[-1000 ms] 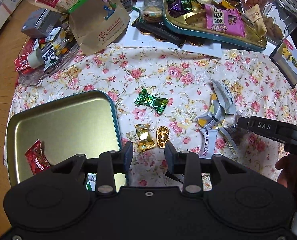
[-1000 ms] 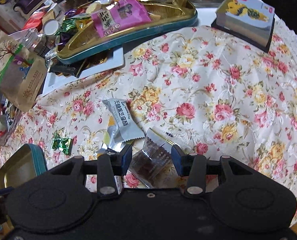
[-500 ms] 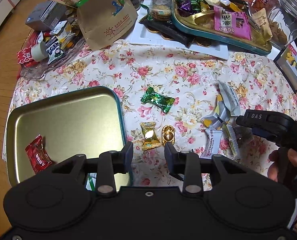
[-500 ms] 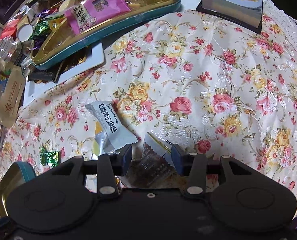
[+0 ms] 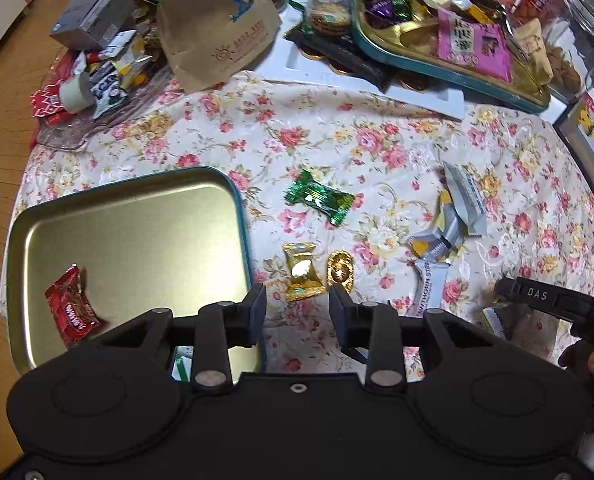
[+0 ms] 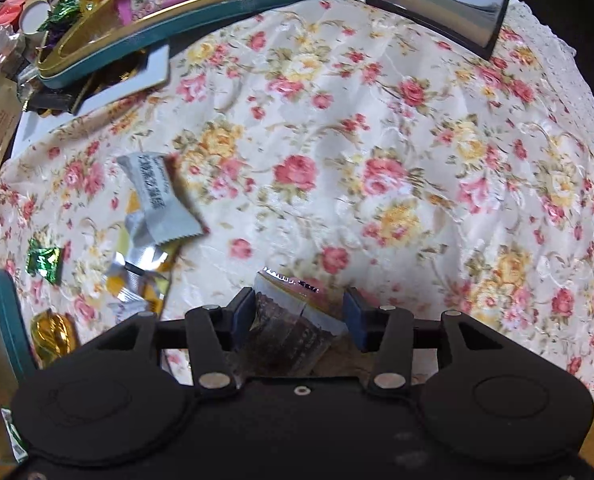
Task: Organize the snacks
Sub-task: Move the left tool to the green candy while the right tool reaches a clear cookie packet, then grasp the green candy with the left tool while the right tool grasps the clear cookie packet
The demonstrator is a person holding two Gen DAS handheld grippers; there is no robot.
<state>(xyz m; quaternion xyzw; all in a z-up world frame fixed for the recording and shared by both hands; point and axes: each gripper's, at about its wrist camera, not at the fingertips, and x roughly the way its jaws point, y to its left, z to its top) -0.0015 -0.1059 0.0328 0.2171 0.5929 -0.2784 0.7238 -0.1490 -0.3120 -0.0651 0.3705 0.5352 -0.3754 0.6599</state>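
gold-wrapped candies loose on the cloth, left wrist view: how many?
2. The gold pillow candy and the gold ingot candy lie side by side just ahead of the left tongs, right of the tin tray. More may hide under the tool body.

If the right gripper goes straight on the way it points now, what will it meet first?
Most likely the clear-and-brown snack packet lying between the open fingers of the right gripper, on the floral tablecloth.

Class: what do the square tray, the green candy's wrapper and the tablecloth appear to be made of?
Square tray: probably tin-plated metal with a satin gold inside and a teal-painted rim; it gives soft, blurred reflections.
Green candy wrapper: likely metallised foil or film, crinkled with bright glints.
Tablecloth: woven fabric with a floral print, slightly sheeny, with wrinkles.
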